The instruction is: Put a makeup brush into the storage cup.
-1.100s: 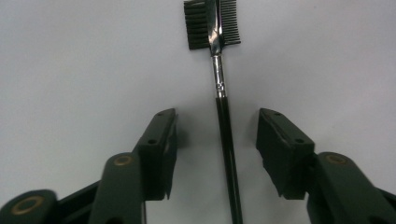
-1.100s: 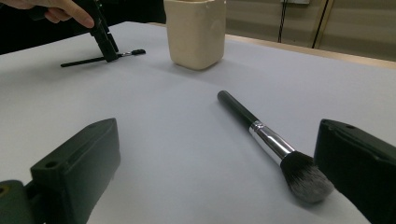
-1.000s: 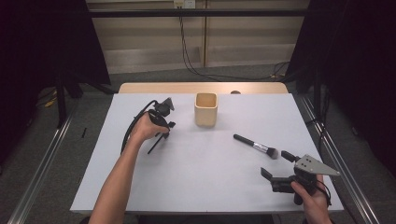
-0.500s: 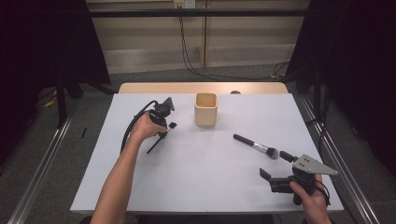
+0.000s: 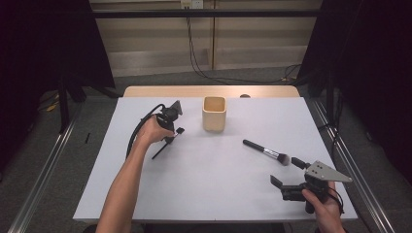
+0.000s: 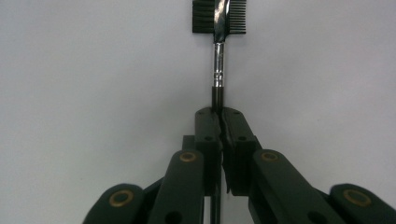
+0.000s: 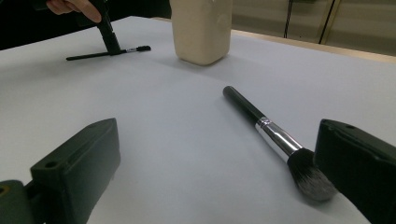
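In the high view, a white desk point(image 5: 204, 189) stood before dark curtains and a pale wall. In the left gripper view, the left gripper point(image 6: 220, 122) had just closed its fingers on a thin black brow brush with comb head point(image 6: 218, 28), lying on the desk. In the right gripper view, the right gripper point(image 7: 219, 158) held its fingers wide.

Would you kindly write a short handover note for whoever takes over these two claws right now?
Left claw: jaws have just closed on the handle of the brow comb brush, which lies on the white table, left of the beige cup.
Right claw: open, empty, low at the near right corner; the powder brush lies just ahead of it, bristles near one jaw.
Done: comb brush gripped, not yet lifted.
Left: probably both brushes into the cup.
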Demonstrator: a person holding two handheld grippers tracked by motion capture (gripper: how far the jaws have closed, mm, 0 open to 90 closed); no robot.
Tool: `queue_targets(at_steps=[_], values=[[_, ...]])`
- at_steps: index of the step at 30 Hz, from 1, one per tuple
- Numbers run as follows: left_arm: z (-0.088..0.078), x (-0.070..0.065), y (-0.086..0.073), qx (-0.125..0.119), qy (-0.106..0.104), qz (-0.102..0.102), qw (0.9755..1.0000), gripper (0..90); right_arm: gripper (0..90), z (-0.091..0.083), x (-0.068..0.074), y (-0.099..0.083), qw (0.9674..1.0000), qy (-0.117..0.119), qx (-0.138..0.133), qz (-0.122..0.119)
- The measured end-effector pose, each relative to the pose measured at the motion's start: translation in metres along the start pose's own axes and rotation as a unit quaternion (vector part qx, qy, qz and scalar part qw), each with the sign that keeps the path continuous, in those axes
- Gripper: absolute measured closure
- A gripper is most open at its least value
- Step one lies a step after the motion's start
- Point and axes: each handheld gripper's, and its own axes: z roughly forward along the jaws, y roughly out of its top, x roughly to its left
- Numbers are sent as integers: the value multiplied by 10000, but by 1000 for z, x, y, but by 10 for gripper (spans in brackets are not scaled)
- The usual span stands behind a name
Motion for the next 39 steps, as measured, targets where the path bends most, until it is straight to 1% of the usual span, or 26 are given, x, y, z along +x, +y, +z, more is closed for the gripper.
queue_targets(at_steps=[2, 3, 7, 8, 9, 10, 12, 13, 15, 18, 19, 20, 22, 24, 25, 26, 27, 28, 30, 31, 32, 33, 35, 36, 39], values=[[-1, 0, 0, 8, 23, -6, 10000, 862, 2, 1, 0, 0, 10000, 0, 19, 14], [-1, 0, 0, 6, 7, -1, 10000, 863, 2, 1, 0, 0, 10000, -5, 20, 12], [-2, 4, -3, -109, -74, -105, 9999, 863, 2, 1, 0, 0, 10000, 4, 18, 3], [-2, 4, -4, -93, -105, -127, 9998, 863, 2, 1, 0, 0, 10000, -6, 18, 14], [-2, 4, -4, -82, -93, -124, 9998, 864, 2, 1, 0, 0, 10000, -11, 17, 10], [-2, 3, -5, -107, -78, -168, 9998, 863, 2, 1, -1, 0, 10000, -14, 17, 13], [-3, 2, -5, -161, -98, -188, 9996, 863, 2, 1, 0, 0, 10000, -13, 24, 12], [-5, 3, -5, -186, -55, -146, 9997, 864, 2, 1, 0, 0, 10000, -17, 23, 14], [-9, 5, -6, -304, -134, -179, 9993, 864, 2, 1, 0, 0, 10000, -6, 23, 9], [-15, 7, -9, -484, -154, -245, 9984, 864, 2, 1, -1, 0, 10000, -15, 21, 25], [-18, 8, -10, -549, -201, -287, 9979, 864, 2, 1, -1, 0, 10000, -22, 25, 22], [-19, 9, -10, -576, -192, -283, 9978, 864, 2, 1, -1, 0, 10000, -22, 25, 22], [-23, 10, -11, -678, -171, -381, 9968, 864, 2, 1, -1, 0, 10000, -19, 20, 19], [-25, 10, -12, -828, -161, -395, 9957, 864, 2, 1, 0, 0, 10000, -18, 21, 14], [-27, 11, -12, -969, -245, -432, 9941, 864, 2, 1, 0, 0, 10000, -21, 21, 31], [-28, 11, -12, -1051, -276, -459, 9930, 864, 2, 1, 0, 0, 10000, -25, 16, 31], [-29, 11, -12, -1114, -254, -442, 9925, 863, 2, 1, -1, 0, 10000, -22, 21, 16], [-31, 10, -13, -1212, -253, -474, 9912, 864, 2, 1, -1, 0, 10000, -25, 25, 20], [-33, 11, -15, -1315, -254, -473, 9899, 864, 2, 0, -1, 0, 10000, -28, 21, 34], [-34, 11, -16, -1353, -175, -540, 9892, 864, 2, 0, -1, 0, 10000, -45, 20, 50], [-34, 11, -16, -1339, -138, -548, 9894, 864, 2, 0, -1, 0, 10000, -45, 20, 50], [-34, 12, -17, -1377, -140, -546, 9889, 864, 2, 0, -1, 0, 10000, -44, 21, 49], [-35, 13, -19, -1550, -175, -586, 9860, 864, 2, 0, -1, 0, 10000, -33, 22, 33], [-36, 13, -20, -1567, -155, -578, 9858, 864, 2, 0, -1, 0, 10000, -28, 23, 23], [-38, 13, -23, -1792, -160, -618, 9817, 864, 2, 0, -1, 0, 10000, -33, 25, 24]])
